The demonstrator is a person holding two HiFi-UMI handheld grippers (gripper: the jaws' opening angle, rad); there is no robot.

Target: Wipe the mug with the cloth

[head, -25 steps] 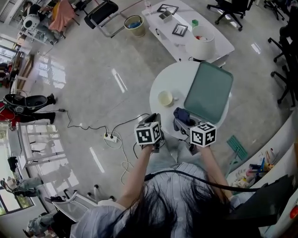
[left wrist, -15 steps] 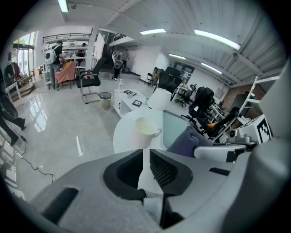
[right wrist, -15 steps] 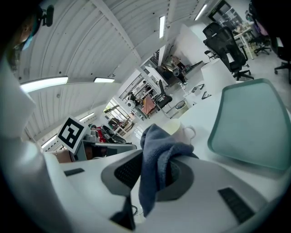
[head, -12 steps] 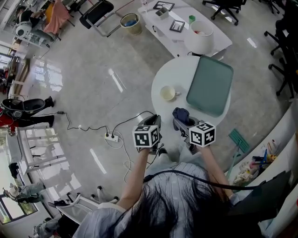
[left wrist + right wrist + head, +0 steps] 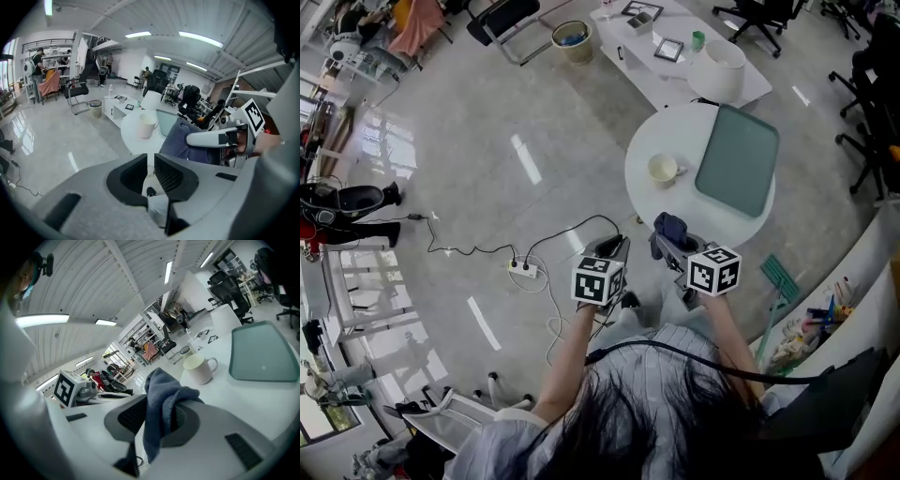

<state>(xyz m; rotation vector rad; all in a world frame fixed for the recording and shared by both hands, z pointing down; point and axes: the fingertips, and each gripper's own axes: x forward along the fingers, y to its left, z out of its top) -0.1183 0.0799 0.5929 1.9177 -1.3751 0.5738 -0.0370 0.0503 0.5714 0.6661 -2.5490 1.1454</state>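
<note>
A cream mug [image 5: 663, 169] stands on the round white table [image 5: 649, 200], left of a green tray [image 5: 738, 159]. My right gripper [image 5: 671, 244] hangs at the table's near edge, shut on a dark blue cloth [image 5: 667, 225]. In the right gripper view the cloth [image 5: 164, 394] drapes out from between the jaws of the right gripper [image 5: 157, 420], and the mug [image 5: 199, 369] stands ahead on the table. My left gripper [image 5: 614, 247] hovers over the floor, left of the table. In its own view the left gripper [image 5: 150, 160] shows a narrow gap between its jaws with nothing in it, and the mug [image 5: 146, 125] lies ahead.
A power strip [image 5: 523, 269] and cables lie on the floor to the left. Behind the round table is a long white table [image 5: 649, 70] with picture frames and a white tub [image 5: 717, 67]. A bin [image 5: 573, 39] and office chairs [image 5: 759, 14] stand farther back.
The table and mug have shifted up and right in the head view, and both grippers now sit a little farther back from the mug. The cloth stays in the right gripper.
</note>
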